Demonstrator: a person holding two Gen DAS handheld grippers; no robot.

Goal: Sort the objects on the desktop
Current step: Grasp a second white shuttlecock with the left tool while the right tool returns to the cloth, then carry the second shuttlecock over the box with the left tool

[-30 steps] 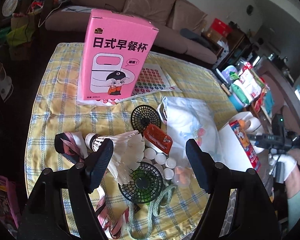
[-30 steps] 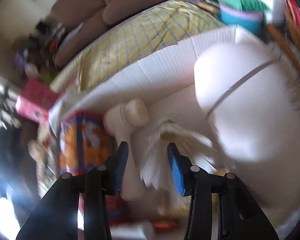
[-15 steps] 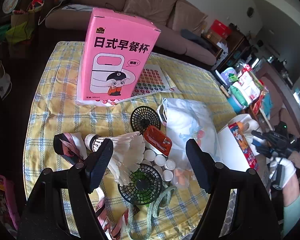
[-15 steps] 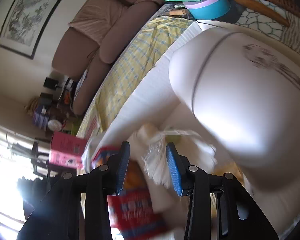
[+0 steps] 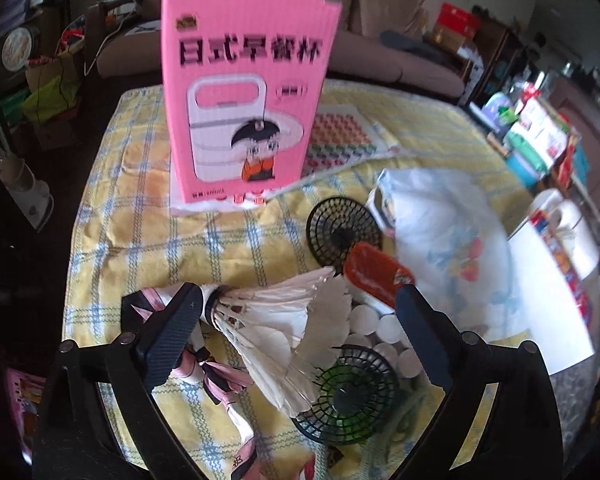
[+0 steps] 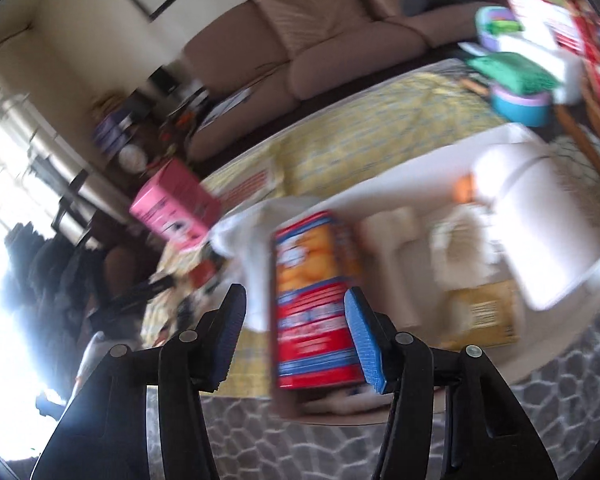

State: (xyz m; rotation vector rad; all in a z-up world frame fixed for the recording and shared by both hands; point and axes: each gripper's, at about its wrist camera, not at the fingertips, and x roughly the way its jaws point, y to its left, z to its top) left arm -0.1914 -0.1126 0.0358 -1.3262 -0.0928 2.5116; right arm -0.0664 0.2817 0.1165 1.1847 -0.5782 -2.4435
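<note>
My left gripper (image 5: 300, 320) is open and hangs low over a pile on the yellow checked cloth (image 5: 228, 240). White feather shuttlecocks (image 5: 276, 320) lie between its fingers, with the cork end by the left fingertip. My right gripper (image 6: 296, 320) is open and holds nothing. Beyond it is a white open box (image 6: 420, 168) holding an upright red and orange cracker box (image 6: 312, 300), a large white container (image 6: 540, 220) and a pale blurred shuttlecock (image 6: 456, 236). That view is motion-blurred.
A tall pink carton (image 5: 248, 92) stands at the back on a sticker sheet (image 5: 340, 136). Around the shuttlecocks lie two black mesh discs (image 5: 342, 232), a red packet (image 5: 376, 274), white caps (image 5: 376, 324), a pink ribbon (image 5: 204, 364) and a white plastic bag (image 5: 448, 232).
The right gripper let go of the shuttlecock in the white box, opened wider and drew back. The left gripper came down closer to the shuttlecocks on the cloth.
</note>
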